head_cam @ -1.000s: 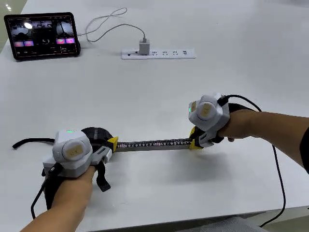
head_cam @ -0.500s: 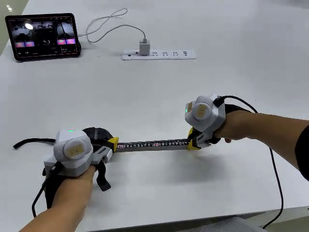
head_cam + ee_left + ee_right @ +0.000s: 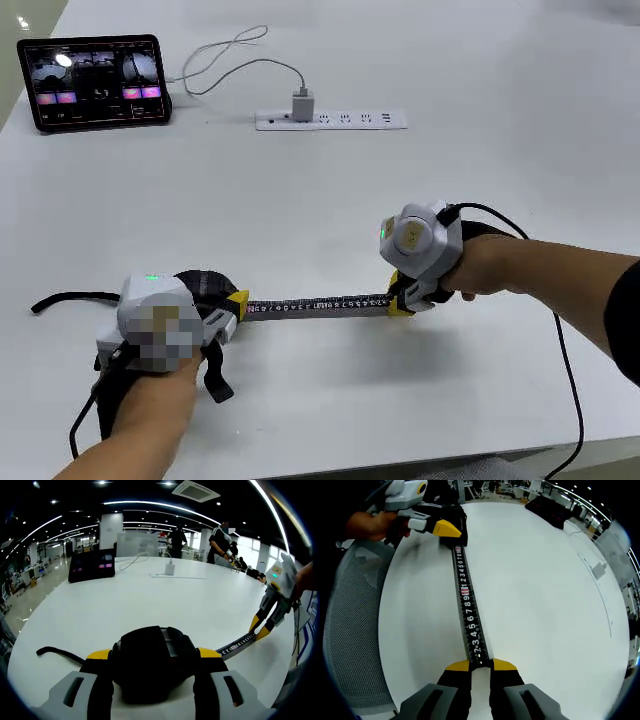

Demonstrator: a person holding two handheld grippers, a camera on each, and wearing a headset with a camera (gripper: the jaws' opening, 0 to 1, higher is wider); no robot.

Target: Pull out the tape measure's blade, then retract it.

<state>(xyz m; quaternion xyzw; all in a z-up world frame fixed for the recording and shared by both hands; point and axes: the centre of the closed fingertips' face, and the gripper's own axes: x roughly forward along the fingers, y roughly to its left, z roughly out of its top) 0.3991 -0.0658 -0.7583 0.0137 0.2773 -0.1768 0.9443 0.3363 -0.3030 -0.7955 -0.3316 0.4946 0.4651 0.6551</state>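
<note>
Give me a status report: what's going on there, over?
Copy: left gripper shut on tape measure case, right gripper shut on blade at tip. Blade out along table between them. Far back: tablet, power strip, off the line.

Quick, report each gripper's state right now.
Left gripper: shut on the tape measure case.
Right gripper: shut on the tip of the blade.
</note>
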